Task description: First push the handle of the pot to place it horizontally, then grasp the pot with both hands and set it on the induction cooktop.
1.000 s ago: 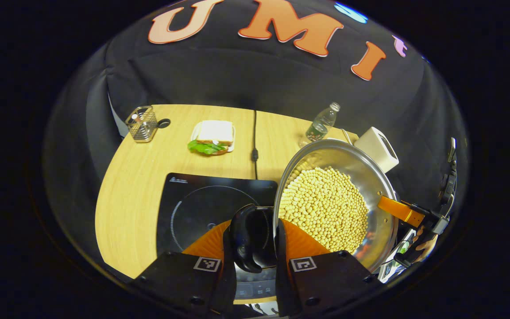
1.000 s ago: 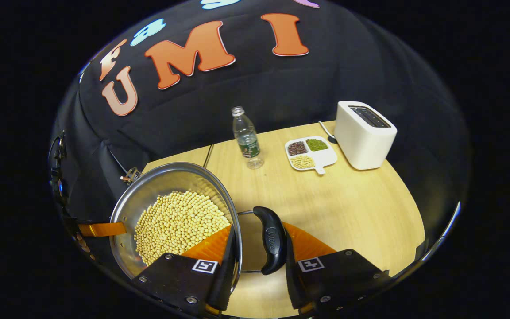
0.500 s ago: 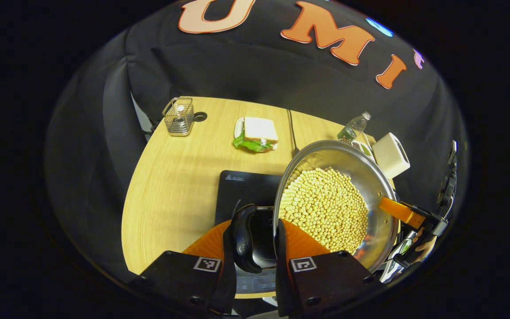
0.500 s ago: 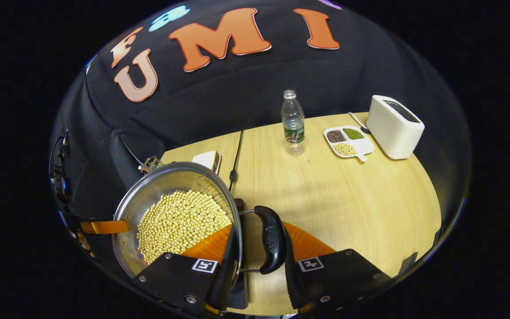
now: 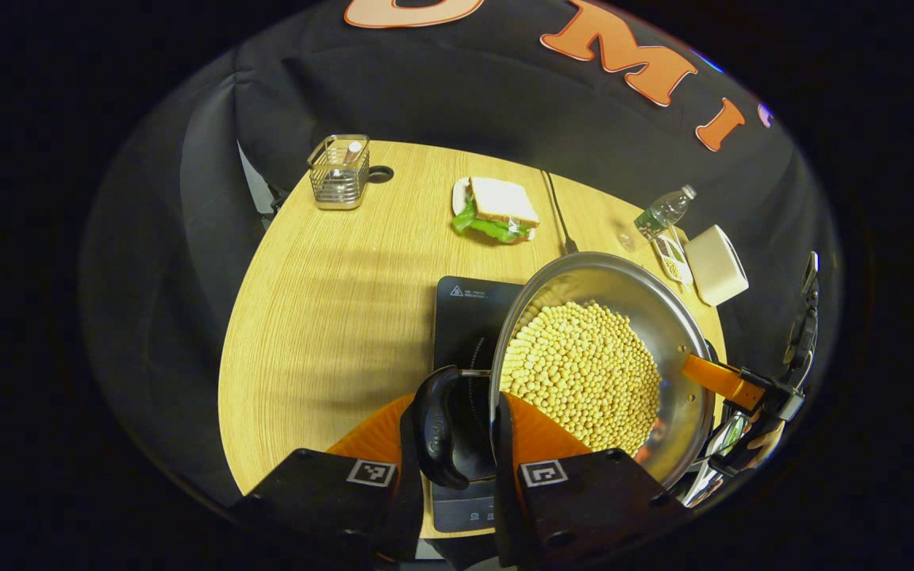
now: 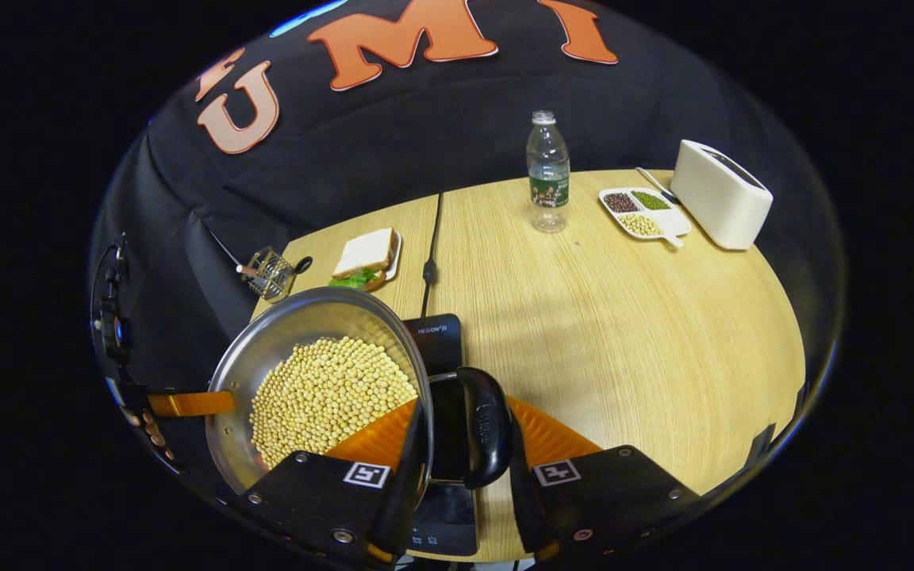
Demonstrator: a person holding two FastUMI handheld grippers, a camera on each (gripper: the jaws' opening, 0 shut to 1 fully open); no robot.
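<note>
Over the cooktop: the steel pot (image 5: 667, 333) of soybeans (image 5: 584, 369) hangs above the black induction cooktop (image 5: 465, 305), whose near control strip shows under the fingers in both views.
Left tongs: the left gripper (image 5: 451, 444) is narrow, one finger outside the black side handle (image 5: 435, 424) and one inside the rim, both apparently pressing.
Right tongs: the right gripper (image 6: 465, 444) is narrow in the same way around the opposite handle (image 6: 487, 424), which lies level.
Hand pose: both grippers point forward and down over the near edge of the wooden table (image 6: 631, 317); the two face each other across the pot, and an orange finger (image 5: 711, 377) of the far one reaches the opposite rim in each view.
Doing it well, as I judge it: keep both ends at equal height so the beans do not slide, centre the base over the ring marking, lower straight, and release only once the pot sits flat.
Far left: wire basket (image 5: 338, 170) and sandwich (image 5: 501, 208).
Far right: water bottle (image 6: 547, 170), bean tray (image 6: 643, 212), toaster (image 6: 723, 205), all well apart.
</note>
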